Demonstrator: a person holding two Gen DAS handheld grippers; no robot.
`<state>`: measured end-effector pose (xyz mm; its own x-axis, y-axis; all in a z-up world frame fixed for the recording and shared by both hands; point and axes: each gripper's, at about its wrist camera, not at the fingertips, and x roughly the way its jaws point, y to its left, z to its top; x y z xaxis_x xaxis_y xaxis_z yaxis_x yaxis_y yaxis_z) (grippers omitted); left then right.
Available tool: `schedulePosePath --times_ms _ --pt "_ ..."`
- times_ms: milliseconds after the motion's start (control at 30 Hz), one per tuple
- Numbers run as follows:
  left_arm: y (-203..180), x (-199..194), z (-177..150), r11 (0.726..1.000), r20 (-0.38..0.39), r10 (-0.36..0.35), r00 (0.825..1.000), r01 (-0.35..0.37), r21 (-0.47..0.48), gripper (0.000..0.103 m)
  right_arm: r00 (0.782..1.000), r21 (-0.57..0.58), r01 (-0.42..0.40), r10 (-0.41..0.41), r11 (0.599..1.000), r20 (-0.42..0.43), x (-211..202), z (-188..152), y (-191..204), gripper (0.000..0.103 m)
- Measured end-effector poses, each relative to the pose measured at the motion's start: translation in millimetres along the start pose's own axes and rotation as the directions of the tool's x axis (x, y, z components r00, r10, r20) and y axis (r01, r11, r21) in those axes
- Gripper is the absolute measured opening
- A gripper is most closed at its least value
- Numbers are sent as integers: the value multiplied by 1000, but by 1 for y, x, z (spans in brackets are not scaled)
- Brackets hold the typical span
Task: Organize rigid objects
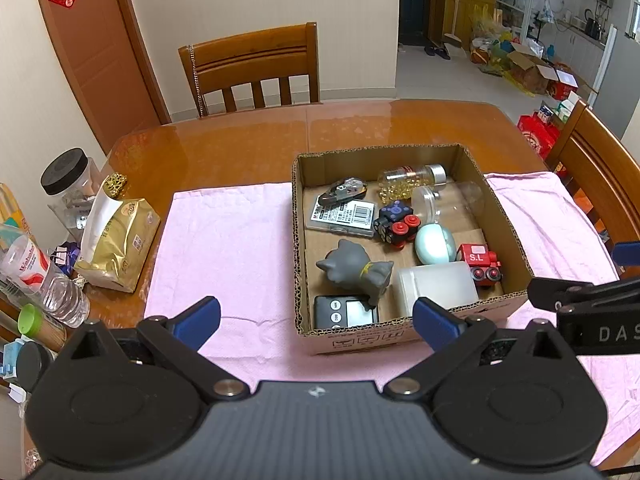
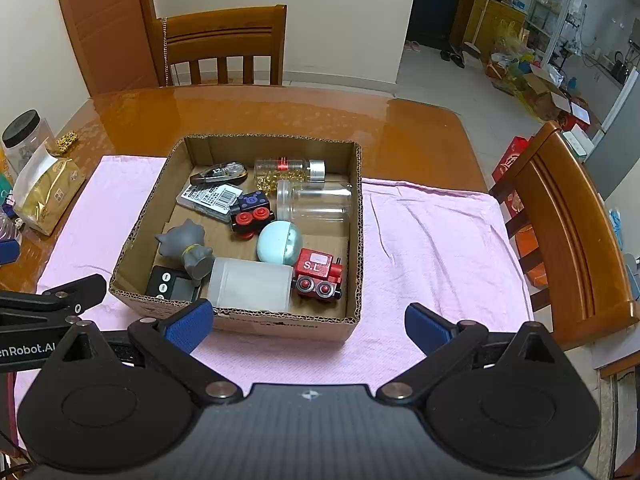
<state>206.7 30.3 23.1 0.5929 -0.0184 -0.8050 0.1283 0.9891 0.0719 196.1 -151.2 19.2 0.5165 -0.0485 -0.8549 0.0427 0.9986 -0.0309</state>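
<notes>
A cardboard box point(image 1: 298, 248) point(image 2: 358, 216) stands on a pink cloth point(image 1: 224, 240) point(image 2: 432, 240). It holds several objects: a grey cat figure point(image 1: 354, 270) point(image 2: 188, 246), a red toy train point(image 1: 482, 262) point(image 2: 320, 274), a teal egg-shaped case point(image 1: 434, 242) point(image 2: 279, 241), a dark toy car point(image 1: 396, 222) point(image 2: 252, 210), a capsule bottle point(image 1: 412, 178) point(image 2: 288, 170), a clear jar point(image 1: 448, 198) point(image 2: 314, 200), a frosted white container point(image 1: 436, 286) point(image 2: 252, 282) and a black timer point(image 1: 346, 312) point(image 2: 168, 282). My left gripper point(image 1: 316, 320) is open and empty before the box. My right gripper point(image 2: 308, 326) is open and empty at the box's near wall.
A gold bag point(image 1: 116, 240) point(image 2: 46, 192), a black-lidded jar point(image 1: 68, 180) point(image 2: 24, 136) and a water bottle point(image 1: 44, 276) sit at the table's left edge. Wooden chairs stand behind point(image 1: 252, 68) point(image 2: 224, 44) and to the right point(image 2: 572, 224).
</notes>
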Motion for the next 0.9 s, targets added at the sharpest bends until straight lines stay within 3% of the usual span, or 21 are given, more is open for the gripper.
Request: schedulePosePath --times_ms 900 --pt "-1 -5 -1 1000 6 3 1000 -3 -7 102 1000 -2 -6 6 1000 15 -7 0 1 103"
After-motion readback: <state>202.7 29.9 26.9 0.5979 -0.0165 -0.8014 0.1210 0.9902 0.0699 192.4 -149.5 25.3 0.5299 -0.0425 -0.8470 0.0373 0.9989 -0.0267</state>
